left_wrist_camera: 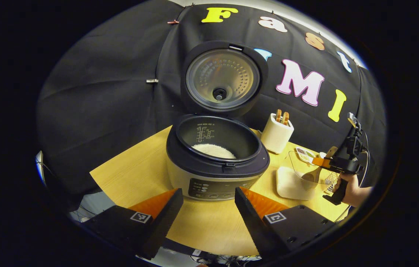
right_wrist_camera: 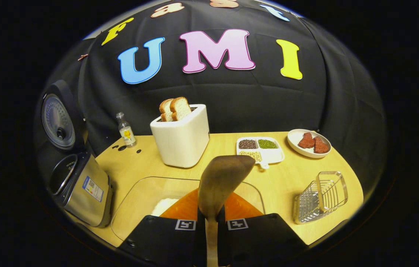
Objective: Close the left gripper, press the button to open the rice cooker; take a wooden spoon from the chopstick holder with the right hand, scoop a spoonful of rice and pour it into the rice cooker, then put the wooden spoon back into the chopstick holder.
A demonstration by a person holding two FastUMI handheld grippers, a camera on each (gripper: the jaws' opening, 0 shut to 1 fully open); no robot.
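Observation:
The rice cooker stands in front of me with its lid raised, and white rice lies in the inner pot. My left gripper hangs open just before the cooker's front panel, with nothing in it. My right gripper is shut on the handle of the wooden spoon, whose bowl points up and away. Under the spoon is a clear container with white rice. In the left gripper view the right gripper, held by a hand, keeps the spoon over that container.
A white toaster with two bread slices stands behind the container, a small bottle to its left. A divided dish of beans, a plate with red pieces and a metal wire holder sit to the right. The cooker is at the left.

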